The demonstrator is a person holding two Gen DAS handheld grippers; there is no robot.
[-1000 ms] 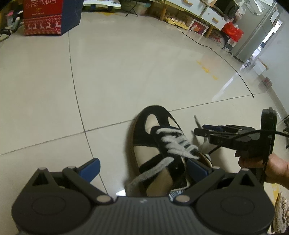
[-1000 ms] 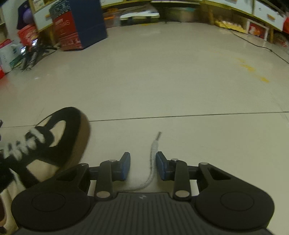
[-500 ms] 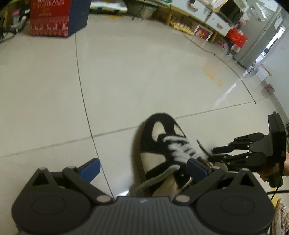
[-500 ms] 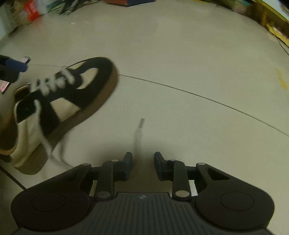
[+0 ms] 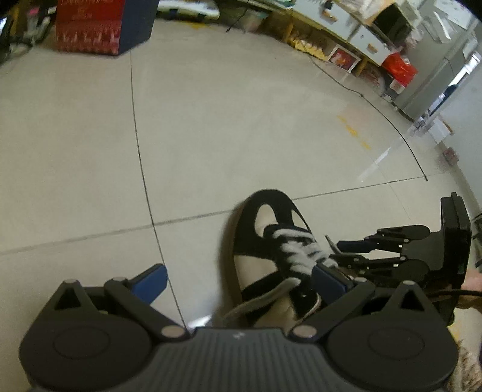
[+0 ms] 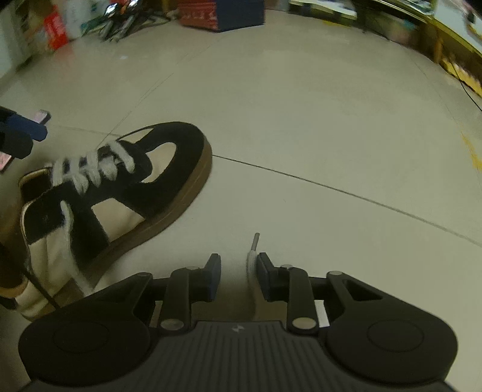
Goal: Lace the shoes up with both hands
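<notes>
A black and cream sneaker (image 5: 256,265) (image 6: 168,141) stands on the tiled floor, white laces (image 5: 298,250) (image 6: 90,169) crossing its tongue. My left gripper (image 5: 239,283) is open wide over the shoe's rear, its right pad beside the laces. One loose lace (image 5: 262,297) trails down the shoe's side. To the right of the shoe, my right gripper (image 6: 238,276) (image 5: 340,250) has its jaws closing. The other lace end (image 6: 251,262) runs between them against the right pad, with a gap still on the left. Its aglet (image 6: 256,239) sticks out past the fingertips.
A red and blue Christmas box (image 5: 99,27) stands far back on the floor. Low shelves (image 5: 346,39) and a black cable (image 5: 385,117) run along the back right. A hand (image 5: 473,283) holds the right gripper. Open tiled floor (image 6: 331,135) lies ahead.
My right gripper has rolled and risen, bringing the shoe further into its view. Its jaws have narrowed slightly around the lace end, which now lies against the right pad. The left gripper has barely shifted.
</notes>
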